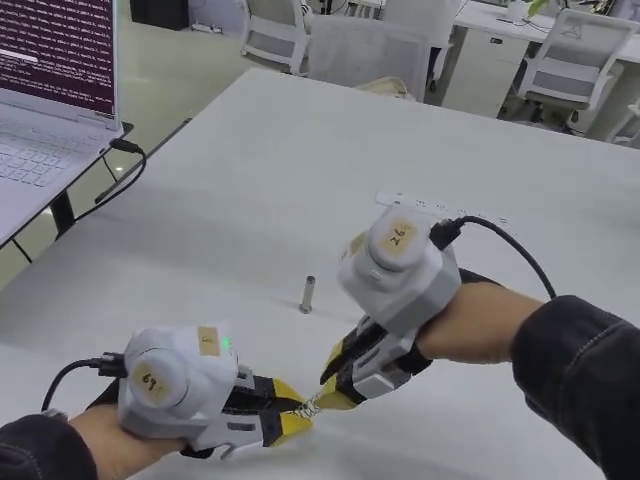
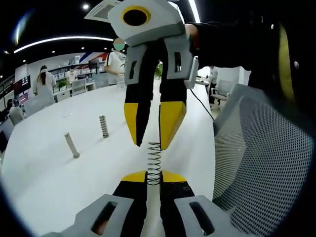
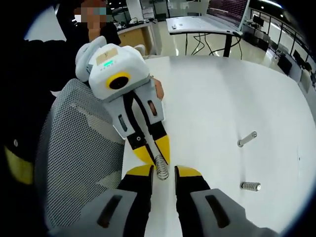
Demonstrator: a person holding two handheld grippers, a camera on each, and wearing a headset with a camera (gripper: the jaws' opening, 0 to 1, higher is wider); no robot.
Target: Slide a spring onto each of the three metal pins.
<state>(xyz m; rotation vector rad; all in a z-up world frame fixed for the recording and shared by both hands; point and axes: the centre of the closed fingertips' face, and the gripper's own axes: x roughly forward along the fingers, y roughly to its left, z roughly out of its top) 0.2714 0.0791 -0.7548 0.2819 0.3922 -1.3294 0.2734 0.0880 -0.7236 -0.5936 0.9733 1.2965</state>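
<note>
Laptop [image 1: 50,90] far left, open on a separate desk. White counter [image 1: 300,170] carries the work.

Left hand-held gripper [image 1: 300,412] sits low at the near edge of the counter with its jaws clamped on one end of a spring [image 1: 311,406]. The spring runs straight out from the yellow tips toward the other gripper, lifted off the counter surface.

Bare metal pin [image 1: 307,293] stands upright on the counter just beyond the two grippers, apart from both and with nothing on it.

Right hand-held gripper [image 3: 164,174] faces the left one tip to tip. Its jaws are narrowly apart, the free end of the spring between them. That end is close against one jaw, with a gap showing at the other.

Second pin [image 2: 103,126] stands upright near the bare one and already wears a spring around it.

Mesh chair [image 2: 256,158] at the right, seen from the left gripper view.
</note>
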